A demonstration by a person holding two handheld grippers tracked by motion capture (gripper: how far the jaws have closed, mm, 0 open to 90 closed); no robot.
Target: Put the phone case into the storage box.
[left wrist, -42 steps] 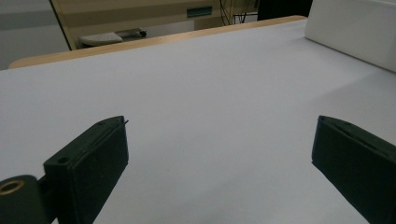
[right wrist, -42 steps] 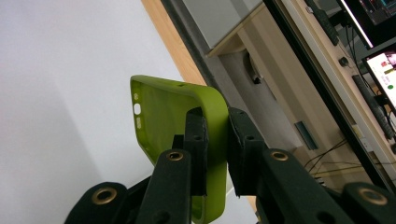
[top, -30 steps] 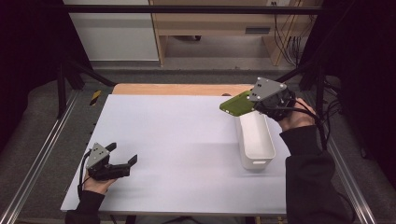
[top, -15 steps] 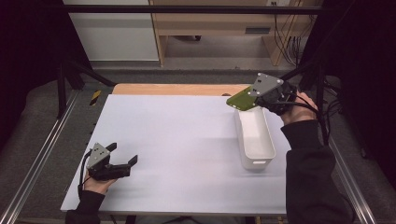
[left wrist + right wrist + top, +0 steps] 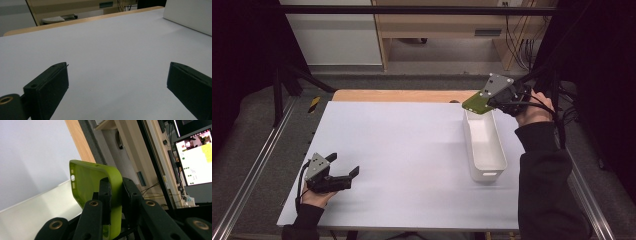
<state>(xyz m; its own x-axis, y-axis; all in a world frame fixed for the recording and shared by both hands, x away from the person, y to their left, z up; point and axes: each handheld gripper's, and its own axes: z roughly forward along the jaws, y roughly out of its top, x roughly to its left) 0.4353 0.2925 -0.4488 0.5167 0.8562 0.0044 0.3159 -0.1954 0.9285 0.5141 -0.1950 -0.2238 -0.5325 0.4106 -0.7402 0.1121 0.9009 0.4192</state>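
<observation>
A lime green phone case (image 5: pixel 475 103) hangs over the far end of a long white bin (image 5: pixel 484 145) at the right of the table. My right gripper (image 5: pixel 492 102) is shut on the case's edge; in the right gripper view the case (image 5: pixel 92 180) sits pinched between the two black jaws, above the bin (image 5: pixel 35 212). My left gripper (image 5: pixel 343 166) rests low at the near left of the white table (image 5: pixel 402 150), held by a hand. Its fingers (image 5: pixel 47 87) stand wide apart over bare table surface with nothing between them.
A wooden strip (image 5: pixel 402 95) runs along the table's far edge. Metal rails (image 5: pixel 257 165) flank the table on both sides. A yellow-and-black object (image 5: pixel 314 104) lies off the far left corner. Shelving and cables stand behind; a lit monitor (image 5: pixel 197 160) shows in the right gripper view.
My right gripper has carried the green case away from me, from above the bin's middle to above its far end. The left gripper has stayed put, open.
</observation>
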